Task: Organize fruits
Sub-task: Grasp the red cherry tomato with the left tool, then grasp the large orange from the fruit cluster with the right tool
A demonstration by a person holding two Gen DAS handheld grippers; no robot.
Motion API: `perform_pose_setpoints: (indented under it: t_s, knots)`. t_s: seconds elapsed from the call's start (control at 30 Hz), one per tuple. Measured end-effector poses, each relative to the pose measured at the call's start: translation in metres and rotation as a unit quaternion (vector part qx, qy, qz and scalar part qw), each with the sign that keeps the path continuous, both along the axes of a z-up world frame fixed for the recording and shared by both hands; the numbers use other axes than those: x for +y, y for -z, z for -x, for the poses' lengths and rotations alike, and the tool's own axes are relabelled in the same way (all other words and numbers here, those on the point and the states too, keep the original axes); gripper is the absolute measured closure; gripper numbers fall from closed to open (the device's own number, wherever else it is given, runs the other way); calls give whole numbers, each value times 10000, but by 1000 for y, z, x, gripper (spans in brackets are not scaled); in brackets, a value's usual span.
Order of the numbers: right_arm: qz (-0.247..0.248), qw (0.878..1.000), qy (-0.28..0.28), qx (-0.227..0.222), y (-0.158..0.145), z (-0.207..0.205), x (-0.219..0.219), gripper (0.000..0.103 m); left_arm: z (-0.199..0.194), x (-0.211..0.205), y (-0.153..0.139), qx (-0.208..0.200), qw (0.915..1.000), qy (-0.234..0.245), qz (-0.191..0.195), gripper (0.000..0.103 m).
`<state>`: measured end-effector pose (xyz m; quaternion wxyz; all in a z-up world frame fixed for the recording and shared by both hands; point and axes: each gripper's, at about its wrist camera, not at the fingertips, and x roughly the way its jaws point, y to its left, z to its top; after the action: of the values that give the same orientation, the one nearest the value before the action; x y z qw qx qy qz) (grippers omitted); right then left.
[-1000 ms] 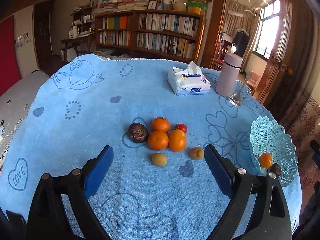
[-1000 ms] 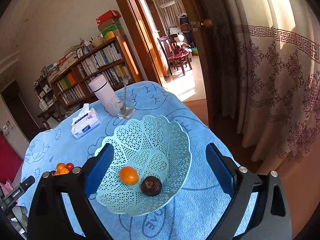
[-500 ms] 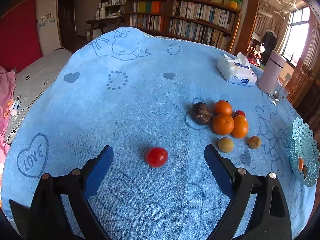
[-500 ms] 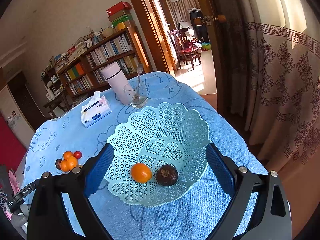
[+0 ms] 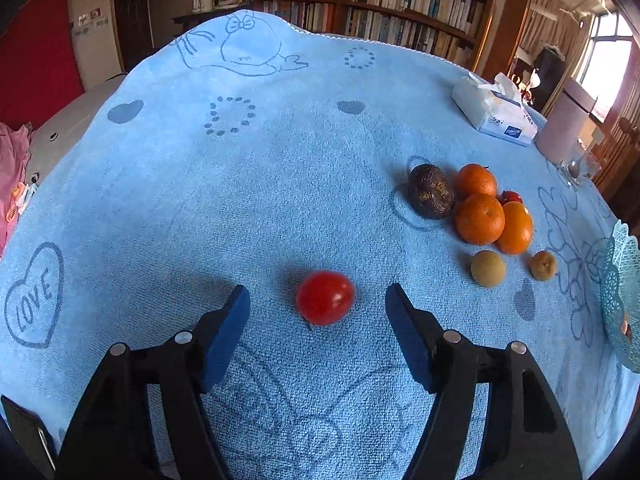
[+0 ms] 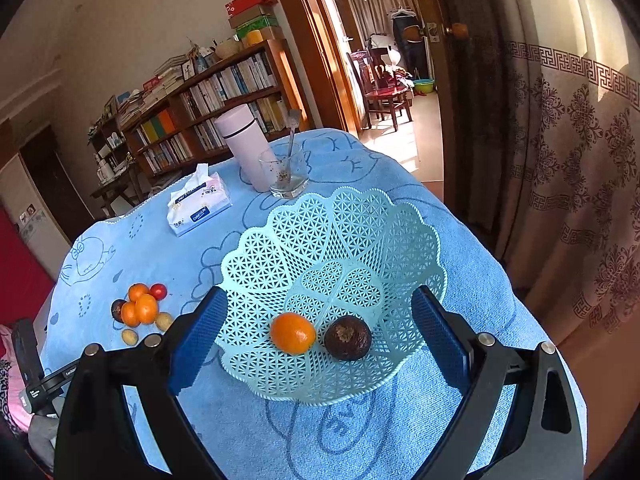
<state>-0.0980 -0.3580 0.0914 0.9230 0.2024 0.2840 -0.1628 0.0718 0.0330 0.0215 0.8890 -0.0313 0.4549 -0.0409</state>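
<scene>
Lower centre of the left view: smooth round tomato (image 5: 325,298) on fuzzy terry cloth (image 5: 240,184), between the left claw (image 5: 318,306) pads, jaws closing, not touching. Right claw (image 6: 318,322) wide, empty, flanking lattice plastic basket (image 6: 400,248).

1. Blue towel (image 5: 248,184) with cartoon drawings covers the table.
2. Tissue pack (image 6: 199,205) lies near the far edge.
3. Pink flask (image 6: 245,146) stands upright, touching a glass (image 6: 285,174) holding a spoon.
4. Bookshelf (image 5: 376,4) behind.
</scene>
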Motion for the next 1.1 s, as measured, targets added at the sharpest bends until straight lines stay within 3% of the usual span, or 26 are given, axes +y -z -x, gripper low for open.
perform_pose_setpoints:
  t_s: [0.03,0.17,0.27,0.53,0.8,0.93,1.03,1.1]
  knots:
    - [7,10000,-12,0,0,0,0,9,0,-1,2,27,10000,24,5,54]
    - [64,9999,-103,1,-1,-2,5,9,5,-4,4,-138,9998,43,-99,73]
    - [89,9997,-230,20,0,-3,12,9,10,-1,1,-224,9997,18,33,74]
    - [-82,9942,-1059,170,-1,-26,54,9,28,-1,-24,-722,9973,65,-112,74]
    - [-491,9682,-2341,731,2,-106,126,9,39,6,-36,-919,9957,115,49,74]
    - [-836,9618,-2321,1185,24,-150,141,9,40,10,-33,-917,9957,117,103,74]
    - [-657,9613,-2325,1320,33,-171,154,11,39,12,-27,-859,9962,124,122,74]
    - [-475,9617,-2307,1400,37,-184,162,20,39,13,-24,-823,9964,131,124,74]
